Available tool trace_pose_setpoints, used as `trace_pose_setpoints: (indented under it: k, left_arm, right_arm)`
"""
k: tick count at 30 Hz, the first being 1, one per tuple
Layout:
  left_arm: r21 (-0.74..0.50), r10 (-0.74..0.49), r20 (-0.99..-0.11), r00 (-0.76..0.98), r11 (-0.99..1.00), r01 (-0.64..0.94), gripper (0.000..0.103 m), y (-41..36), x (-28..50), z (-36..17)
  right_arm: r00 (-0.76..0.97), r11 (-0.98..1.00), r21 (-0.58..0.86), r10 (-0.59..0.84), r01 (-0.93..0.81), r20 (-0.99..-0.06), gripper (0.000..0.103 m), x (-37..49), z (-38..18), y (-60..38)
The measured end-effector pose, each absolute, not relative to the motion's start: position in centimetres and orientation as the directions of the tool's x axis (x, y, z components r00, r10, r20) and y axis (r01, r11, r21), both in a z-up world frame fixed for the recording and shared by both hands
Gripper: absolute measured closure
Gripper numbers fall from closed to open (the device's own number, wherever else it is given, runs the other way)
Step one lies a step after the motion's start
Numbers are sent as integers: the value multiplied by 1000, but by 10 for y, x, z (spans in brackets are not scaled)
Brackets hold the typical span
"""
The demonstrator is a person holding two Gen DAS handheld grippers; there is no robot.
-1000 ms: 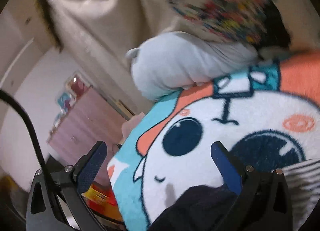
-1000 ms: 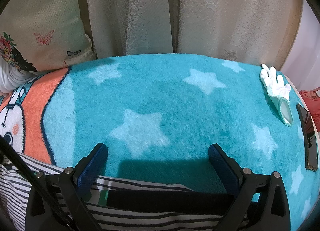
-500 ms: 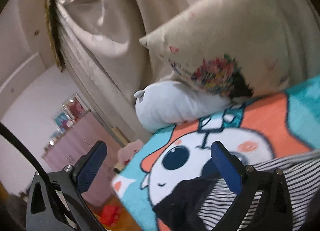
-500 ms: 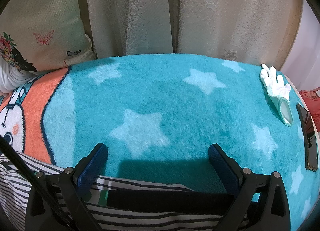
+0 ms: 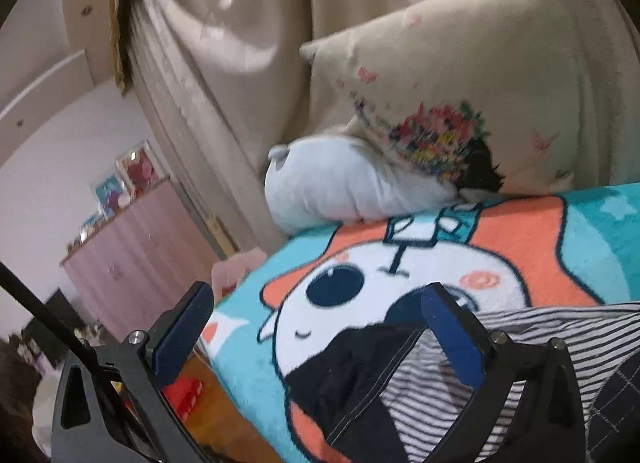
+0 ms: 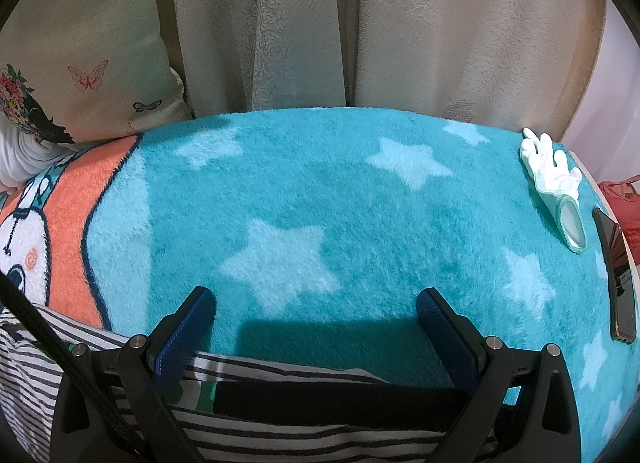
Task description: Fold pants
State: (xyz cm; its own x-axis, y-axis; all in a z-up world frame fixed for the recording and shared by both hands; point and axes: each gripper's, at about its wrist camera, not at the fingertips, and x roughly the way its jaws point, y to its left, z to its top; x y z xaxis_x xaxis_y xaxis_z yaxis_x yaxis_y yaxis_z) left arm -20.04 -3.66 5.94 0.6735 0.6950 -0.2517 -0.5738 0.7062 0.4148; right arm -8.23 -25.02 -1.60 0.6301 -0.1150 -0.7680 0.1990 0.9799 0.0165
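Left wrist camera showed the left gripper (image 5: 316, 327) with its fingers spread wide and gripping nothing, tilted over the near edge of the striped pants (image 5: 532, 347), whose dark waistband (image 5: 352, 367) lay between them; since half a second earlier the view had swung so the cartoon blanket (image 5: 400, 275) filled more of the frame. The right gripper (image 6: 316, 327) was unchanged, jaws equally wide and empty, level over the pants' (image 6: 280, 375) edge on the blanket (image 6: 320, 191). Beyond lay a white glove (image 6: 552, 179), a phone (image 6: 616, 267), a floral pillow (image 5: 460, 95) and curtains (image 6: 280, 23).
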Motion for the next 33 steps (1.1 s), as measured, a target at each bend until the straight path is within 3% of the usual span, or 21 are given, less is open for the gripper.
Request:
trace_pose_setpoints:
  k: [3, 13, 23, 26, 29, 33]
  left_arm:
    - [384, 686, -292, 666, 722, -575, 0, -24, -203, 55]
    - [447, 611, -355, 707, 775, -446, 0, -31, -194, 46]
    - [217, 464, -320, 826, 884, -413, 0, -10, -231, 61]
    - [135, 435, -357, 826, 900, -416, 0, 3, -235, 61]
    - [267, 583, -369, 724, 812, -518, 0, 0, -231, 59]
    - [251, 526, -398, 752, 851, -462, 0, -2, -233, 61]
  right_arm:
    - [630, 980, 17, -115, 199, -768, 1, -83, -16, -249]
    - [630, 980, 17, -115, 199, -768, 1, -82, -16, -251]
    - [630, 980, 17, -115, 199, -768, 1, -83, -16, -249]
    - [630, 980, 17, -114, 198, -768, 1, -82, -17, -251]
    - [630, 980, 17, -114, 198, -768, 1, -83, -16, -249]
    - [631, 980, 17, -114, 198, -768, 1, -83, -16, -249]
